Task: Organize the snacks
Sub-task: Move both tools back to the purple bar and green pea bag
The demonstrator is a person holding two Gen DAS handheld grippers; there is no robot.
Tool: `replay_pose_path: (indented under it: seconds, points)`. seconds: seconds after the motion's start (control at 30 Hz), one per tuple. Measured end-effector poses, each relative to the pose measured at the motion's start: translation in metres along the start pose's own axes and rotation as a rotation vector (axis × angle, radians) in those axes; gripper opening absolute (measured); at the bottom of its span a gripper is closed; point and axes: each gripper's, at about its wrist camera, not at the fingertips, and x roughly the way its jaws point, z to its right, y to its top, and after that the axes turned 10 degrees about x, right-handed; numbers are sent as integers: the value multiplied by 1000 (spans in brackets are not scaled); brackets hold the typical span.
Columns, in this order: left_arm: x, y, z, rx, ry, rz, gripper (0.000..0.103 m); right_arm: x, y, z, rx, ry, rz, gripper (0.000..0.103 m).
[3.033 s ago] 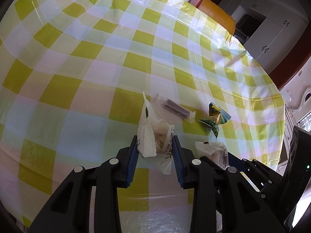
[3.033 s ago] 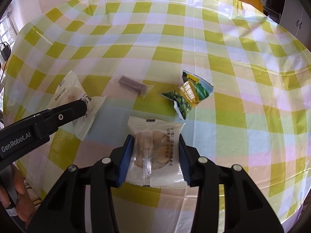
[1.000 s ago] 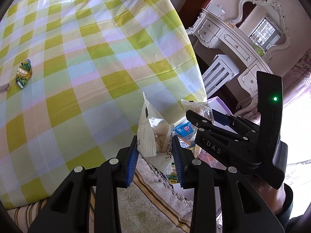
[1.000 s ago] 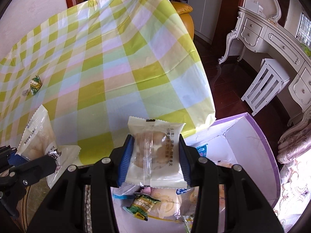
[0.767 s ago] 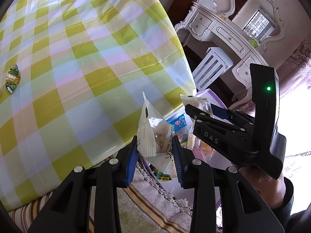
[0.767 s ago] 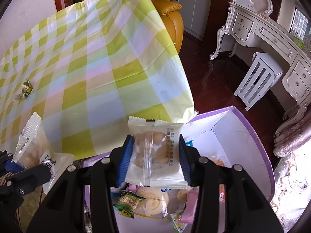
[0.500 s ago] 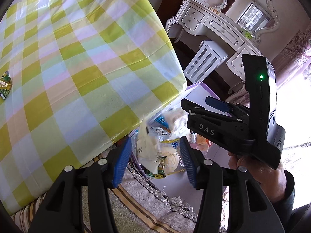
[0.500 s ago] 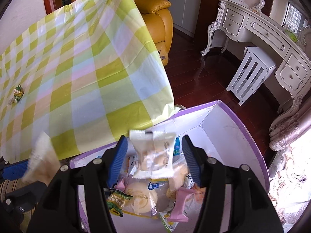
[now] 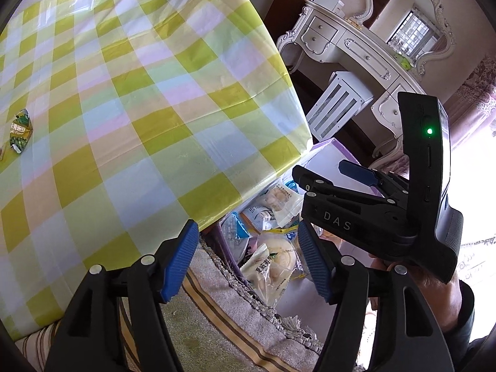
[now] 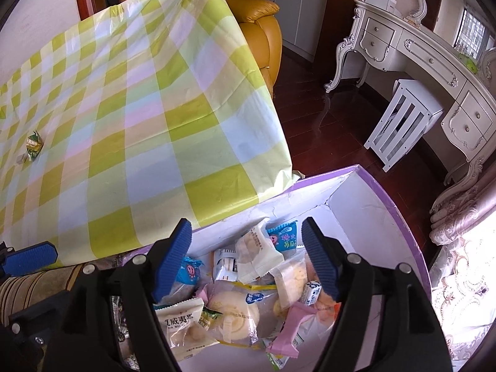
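Both left tongs (image 9: pixel 248 257) and right tongs (image 10: pixel 245 257) opening, nothing gripped; green packet (image 9: pixel 20 130) left on desk (image 9: pixel 139 108) could be missed if box (image 10: pixel 387 210) is considered done.

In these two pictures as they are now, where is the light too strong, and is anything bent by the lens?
Right wrist view: daylight burns out the lower right corner beside the purple-rimmed box; the dresser curves like an arc. Left wrist view: the same glare sits behind the right claw; the checked tablecloth bulges, yet stays sharp.

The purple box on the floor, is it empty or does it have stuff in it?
It has stuff in it. The purple-rimmed cardboard box holds a pile of wrapped snack packets covering its bottom, and its top is open.
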Motion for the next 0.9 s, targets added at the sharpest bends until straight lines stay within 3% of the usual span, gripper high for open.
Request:
replay_pose_path:
  seconds: [0.13, 0.43, 0.9]
  points:
    - [-6, 0, -7, -8, 33, 16, 70, -2, 0, -7, -16, 7, -2, 76]
    - [-19, -3, -38, -78, 56, 48, 70, -3, 0, -29, -50, 24, -13, 76]
    - [-64, -26, -156, -326, 169, 139, 70, -4, 2, -99, -143, 112, -38, 76]
